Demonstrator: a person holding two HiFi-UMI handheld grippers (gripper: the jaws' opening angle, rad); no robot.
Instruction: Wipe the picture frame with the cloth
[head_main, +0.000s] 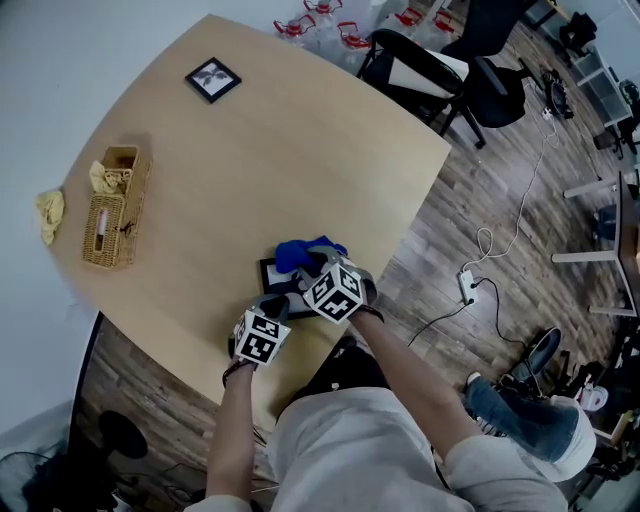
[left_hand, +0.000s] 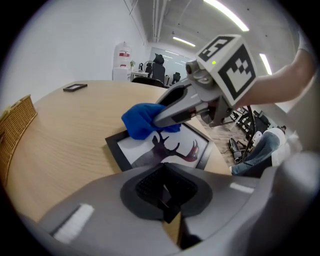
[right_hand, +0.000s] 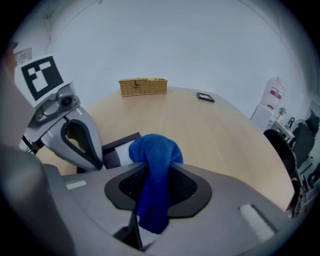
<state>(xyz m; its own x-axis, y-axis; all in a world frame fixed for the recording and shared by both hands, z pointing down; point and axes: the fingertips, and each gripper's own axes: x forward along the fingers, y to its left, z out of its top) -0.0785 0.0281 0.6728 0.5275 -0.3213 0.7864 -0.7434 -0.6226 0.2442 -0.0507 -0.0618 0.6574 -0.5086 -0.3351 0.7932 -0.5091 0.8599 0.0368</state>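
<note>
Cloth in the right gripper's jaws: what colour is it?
Solid bright blue. The cloth shows best in the right gripper view.

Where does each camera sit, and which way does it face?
Head view: on the head, steeply down at the table; both forearms, left gripper, right gripper.
Left gripper view: on that gripper, along shut jaws at the picture frame; right gripper above it.
Right gripper view: on that gripper, over the clamped cloth toward the basket; left gripper at left.
Shared by all: cloth, picture frame.
</note>
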